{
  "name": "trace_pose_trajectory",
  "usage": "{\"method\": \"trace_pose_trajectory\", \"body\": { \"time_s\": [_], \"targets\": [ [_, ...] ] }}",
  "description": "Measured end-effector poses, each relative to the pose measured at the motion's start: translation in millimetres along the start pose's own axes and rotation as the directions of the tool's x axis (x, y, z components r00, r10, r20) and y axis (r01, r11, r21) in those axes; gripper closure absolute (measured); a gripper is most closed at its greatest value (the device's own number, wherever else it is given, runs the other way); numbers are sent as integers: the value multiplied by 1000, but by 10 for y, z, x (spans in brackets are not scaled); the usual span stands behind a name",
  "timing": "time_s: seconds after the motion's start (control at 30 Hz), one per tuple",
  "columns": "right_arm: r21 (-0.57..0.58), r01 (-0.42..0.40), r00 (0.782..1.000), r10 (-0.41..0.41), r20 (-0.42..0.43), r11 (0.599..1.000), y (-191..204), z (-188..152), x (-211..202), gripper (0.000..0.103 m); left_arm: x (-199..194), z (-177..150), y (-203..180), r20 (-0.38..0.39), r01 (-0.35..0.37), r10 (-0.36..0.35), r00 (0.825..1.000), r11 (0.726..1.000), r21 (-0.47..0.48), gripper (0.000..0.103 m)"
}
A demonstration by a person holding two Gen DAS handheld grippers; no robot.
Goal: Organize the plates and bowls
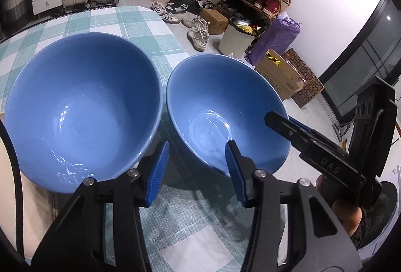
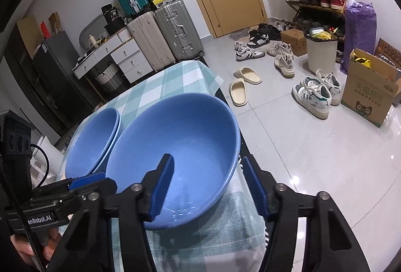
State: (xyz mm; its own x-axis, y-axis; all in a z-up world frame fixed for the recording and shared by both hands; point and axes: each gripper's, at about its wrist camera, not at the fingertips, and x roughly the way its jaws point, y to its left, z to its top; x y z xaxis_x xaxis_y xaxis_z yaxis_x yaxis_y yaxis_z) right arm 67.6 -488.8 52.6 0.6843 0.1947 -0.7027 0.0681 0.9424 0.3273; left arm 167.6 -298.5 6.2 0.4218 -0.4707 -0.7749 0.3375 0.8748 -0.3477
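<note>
Left gripper (image 1: 198, 164): black plastic arms with ribbed blue pads, spread wide. One pad sits in the gap between the two bowls, the other inside the near wall of the single bowl, so the rim is between them but not pinched.
Right gripper (image 2: 208, 179): same build, also spread. Left pad hangs over the inside of the single bowl, right pad is outside its rim at the table edge, nothing squeezed.
Single bowl (image 2: 175, 146): glossy blue ceramic, round, deep, sloped sides. Looks empty, just glare on the bottom.
Stacked bowls (image 2: 92, 139): same blue glaze, two rims visible, one nested in the other. They sit right beside the single bowl, nearly touching. Top one is empty.
Tablecloth (image 1: 130, 21): woven-looking check in teal, white and grey, covering the table under both bowl groups.
Floor stuff: trash bin (image 2: 320, 51) filled up to the brim, open cardboard box (image 2: 368, 94) with yellow packets showing.
</note>
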Motion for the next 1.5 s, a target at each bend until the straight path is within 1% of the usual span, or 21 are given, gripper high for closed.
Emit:
{"method": "trace_pose_trajectory", "body": {
  "time_s": [0.07, 0.13, 0.23, 0.3, 0.47, 0.87, 1.3, 1.5],
  "targets": [
    [1, 0, 1000, 0, -3, 1000, -5, -8, 28, 53, 2, -6, -6, 1, -1, 1, 1000, 1000, 0, 64],
    [5, 3, 1000, -3, 2, 1000, -28, -10, 28, 54, 23, 6, -3, -1, 0, 0, 1000, 1000, 3, 67],
    [6, 4, 1000, -4, 8, 1000, -30, -12, 25, 63, 33, 3, -4, -3, 2, -2, 1000, 1000, 6, 72],
    [6, 13, 1000, -13, 13, 1000, -46, -7, 23, 66, 36, -6, -12, -3, 3, -3, 1000, 1000, 10, 75],
    [0, 37, 999, -37, 22, 999, -76, -11, 9, 81, 48, -4, -29, 1, -16, 16, 1000, 999, 34, 79],
    [-24, 53, 998, -52, 31, 998, -62, -31, -18, 82, 18, -4, -40, 10, -29, 29, 1000, 998, 56, 79],
    [-44, 57, 995, -54, 79, 997, 40, -27, -248, 82, -187, -28, -64, 51, -29, 24, 998, 995, 93, 79],
    [-59, 61, 992, -55, 110, 996, 122, 15, -393, 82, -360, -41, -45, 76, -22, 14, 997, 994, 107, 79]
  ]
}}
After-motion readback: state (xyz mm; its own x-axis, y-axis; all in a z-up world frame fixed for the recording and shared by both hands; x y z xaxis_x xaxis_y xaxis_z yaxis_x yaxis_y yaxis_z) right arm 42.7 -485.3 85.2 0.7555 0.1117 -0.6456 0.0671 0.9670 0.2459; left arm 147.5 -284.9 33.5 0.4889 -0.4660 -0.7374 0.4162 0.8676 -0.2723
